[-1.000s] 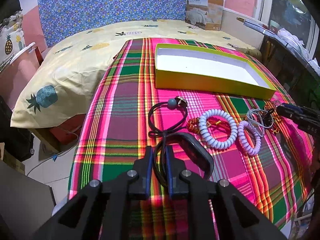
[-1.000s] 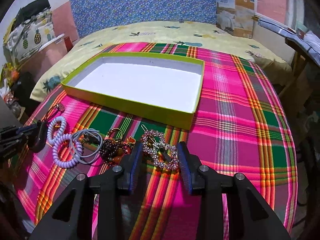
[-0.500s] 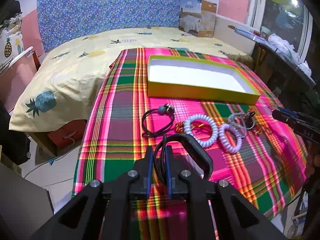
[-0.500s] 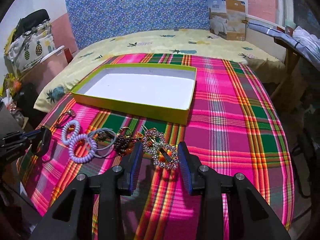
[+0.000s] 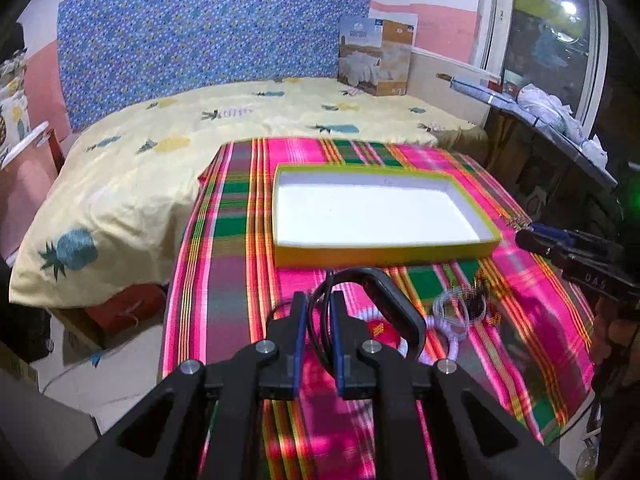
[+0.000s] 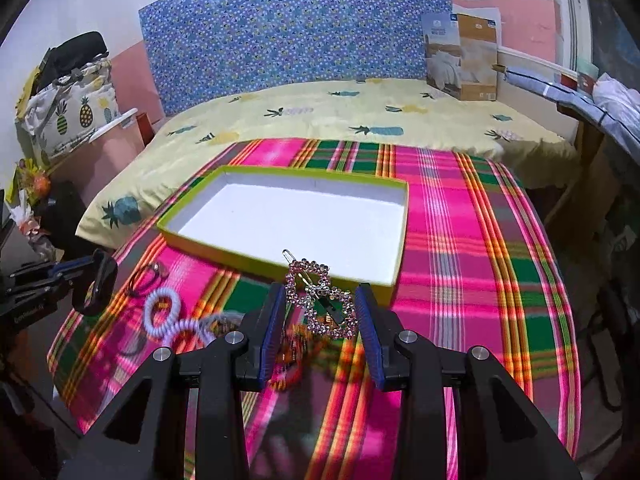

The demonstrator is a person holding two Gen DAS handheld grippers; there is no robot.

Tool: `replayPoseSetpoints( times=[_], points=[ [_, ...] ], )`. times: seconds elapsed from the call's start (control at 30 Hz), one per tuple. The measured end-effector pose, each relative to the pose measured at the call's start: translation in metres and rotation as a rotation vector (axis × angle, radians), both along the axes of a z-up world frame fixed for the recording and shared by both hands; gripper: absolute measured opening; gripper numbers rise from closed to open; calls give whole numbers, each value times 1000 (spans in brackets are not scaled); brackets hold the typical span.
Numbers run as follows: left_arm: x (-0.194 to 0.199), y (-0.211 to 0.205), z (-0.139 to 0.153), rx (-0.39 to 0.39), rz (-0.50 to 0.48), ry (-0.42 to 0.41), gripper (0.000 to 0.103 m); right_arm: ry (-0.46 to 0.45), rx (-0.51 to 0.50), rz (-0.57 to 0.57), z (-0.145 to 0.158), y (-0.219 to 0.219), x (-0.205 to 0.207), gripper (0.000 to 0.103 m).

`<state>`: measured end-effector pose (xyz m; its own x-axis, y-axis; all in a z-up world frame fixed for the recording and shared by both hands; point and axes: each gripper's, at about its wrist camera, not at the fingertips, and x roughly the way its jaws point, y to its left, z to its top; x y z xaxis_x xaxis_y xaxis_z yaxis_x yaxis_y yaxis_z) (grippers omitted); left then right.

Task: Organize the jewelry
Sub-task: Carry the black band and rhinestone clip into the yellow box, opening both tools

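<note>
the left gripper (image 5: 319, 328) is clamped on a black bangle (image 5: 394, 302) at lower centre of the left view, its loop arching up to the right of the blue pads. the right gripper (image 6: 321, 322) sits lower centre in its own view, fingers apart on either side of a rhinestone clip (image 6: 322, 300); whether the pads touch the clip cannot be told. just beyond both, mid-frame, lies the yellow-green box (image 6: 200, 226) with a bare white floor. at lower left of the right view lie white coil ties (image 6: 162, 314), a black hair tie (image 6: 142, 278) and, blurred under the left finger, an orange beaded piece (image 6: 294, 354). all rest on a pink-green plaid cloth (image 6: 460, 248) over a pineapple-print bed (image 6: 360, 116), with a blue floral headboard (image 6: 296, 28) behind and a carton (image 6: 462, 58) at upper right.
</note>
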<state>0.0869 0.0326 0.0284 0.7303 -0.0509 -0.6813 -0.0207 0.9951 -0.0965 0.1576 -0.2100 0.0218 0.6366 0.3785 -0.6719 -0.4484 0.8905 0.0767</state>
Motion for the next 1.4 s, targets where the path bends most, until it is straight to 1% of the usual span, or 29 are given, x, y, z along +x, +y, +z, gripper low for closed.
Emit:
replayPoseSetpoints(
  times=[0.17, 0.37, 0.53, 0.7, 0.9, 1.1, 1.4],
  points=[
    [38, -1, 9, 16, -14, -17, 12, -7, -12, 6, 3, 11, 28, 37],
    [90, 1, 5, 19, -21, -1, 12, 5, -43, -1, -6, 24, 66, 37],
    [130, 3, -11, 29, -16, 33, 12, 49, -60, -28, -25, 28, 105, 37],
    [158, 0, -28, 49, -18, 75, 12, 78, -76, -53, -38, 29, 130, 37],
    [176, -3, -44, 72, -10, 112, 12, 105, -91, -87, -50, 29, 150, 37],
    [184, 1, -57, 87, 12, 152, 12, 109, -115, -90, -52, 33, 156, 37],
    [181, 0, -52, 99, 6, 140, 14, 127, -149, -75, -53, 40, 157, 38]
  ],
)
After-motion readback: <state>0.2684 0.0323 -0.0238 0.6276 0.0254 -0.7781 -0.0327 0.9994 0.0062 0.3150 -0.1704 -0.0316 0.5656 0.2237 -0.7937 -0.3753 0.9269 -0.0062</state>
